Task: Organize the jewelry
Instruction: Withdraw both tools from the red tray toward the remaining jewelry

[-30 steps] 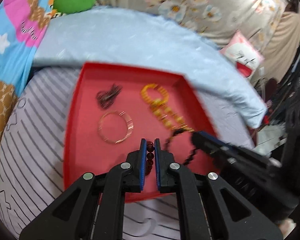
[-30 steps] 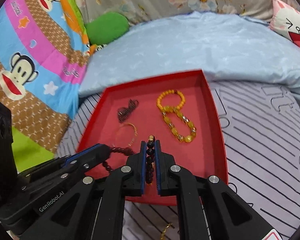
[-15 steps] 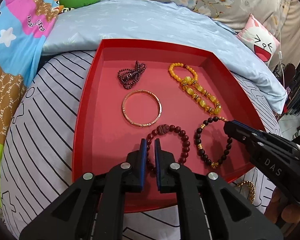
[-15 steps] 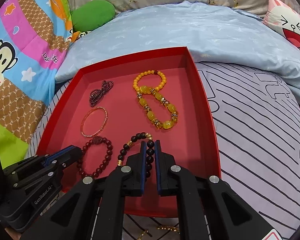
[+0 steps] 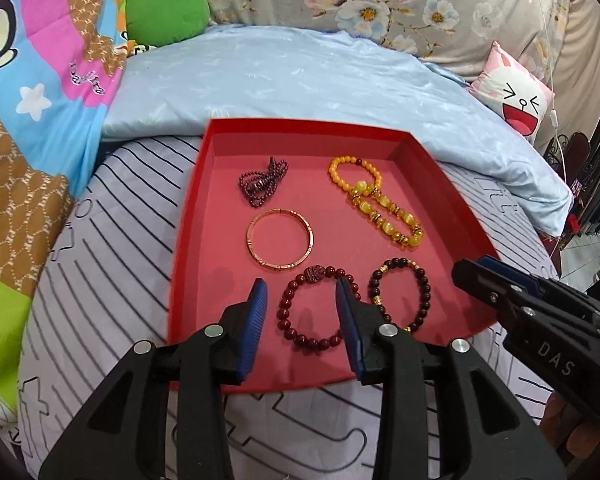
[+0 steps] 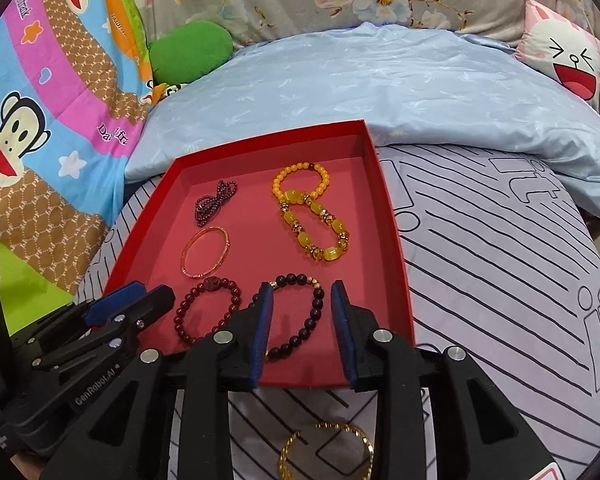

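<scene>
On the striped bed sheet point(image 6: 500, 240), the shallow red cardboard tray point(image 5: 188, 216) now holds both bracelets. My left fingers point(image 5: 256, 320) have just opened off the dark red beaded bracelet point(image 5: 318, 308), and my right fingers point(image 6: 342, 328) off the black beaded bracelet point(image 6: 300, 312); both now stand partly apart and empty. A gold chain bracelet point(image 6: 326, 446) still waits on the sheet.

left wrist: close, angled down, from tray's near-left | right wrist: same, near-right | shared: red tray point(image 5: 188, 216)

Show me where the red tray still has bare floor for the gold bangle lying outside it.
Free: the tray's left strip beside the rose bangle and purple chain, the middle lane between chain and yellow bracelets, and the far edge. Crowded: the near edge, with the red bracelet and dark bracelet. The gold bangle waits on the sheet.
</scene>
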The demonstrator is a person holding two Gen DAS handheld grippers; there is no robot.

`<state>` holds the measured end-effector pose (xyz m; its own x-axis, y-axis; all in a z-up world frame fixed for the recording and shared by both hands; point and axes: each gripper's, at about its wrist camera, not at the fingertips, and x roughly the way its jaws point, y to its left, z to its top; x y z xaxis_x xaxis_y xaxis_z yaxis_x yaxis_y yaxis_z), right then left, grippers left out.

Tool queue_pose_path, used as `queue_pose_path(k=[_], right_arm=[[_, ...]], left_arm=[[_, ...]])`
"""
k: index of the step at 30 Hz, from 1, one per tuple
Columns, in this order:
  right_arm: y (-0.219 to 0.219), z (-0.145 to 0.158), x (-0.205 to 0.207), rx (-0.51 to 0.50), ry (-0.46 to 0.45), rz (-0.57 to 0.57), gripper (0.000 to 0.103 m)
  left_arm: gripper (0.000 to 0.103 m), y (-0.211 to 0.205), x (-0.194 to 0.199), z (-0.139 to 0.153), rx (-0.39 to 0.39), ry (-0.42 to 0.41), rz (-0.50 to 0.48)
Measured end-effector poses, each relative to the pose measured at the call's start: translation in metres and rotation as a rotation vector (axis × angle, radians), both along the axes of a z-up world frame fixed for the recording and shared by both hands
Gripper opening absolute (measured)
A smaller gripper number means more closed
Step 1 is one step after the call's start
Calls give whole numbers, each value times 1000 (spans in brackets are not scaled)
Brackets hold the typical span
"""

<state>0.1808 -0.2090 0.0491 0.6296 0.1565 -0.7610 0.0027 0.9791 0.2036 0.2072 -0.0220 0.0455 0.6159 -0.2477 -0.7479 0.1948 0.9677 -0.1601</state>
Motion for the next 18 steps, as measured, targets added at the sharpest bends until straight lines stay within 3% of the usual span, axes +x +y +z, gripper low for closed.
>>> queue_pose_path(k=[8, 18], right_arm=[[-9, 9, -38, -4, -5, -17, 30], [-11, 2, -91, -1, 32, -16, 30]], left_arm=[[34, 13, -35, 14, 14, -19, 12], [34, 18, -83, 7, 21, 16, -6]])
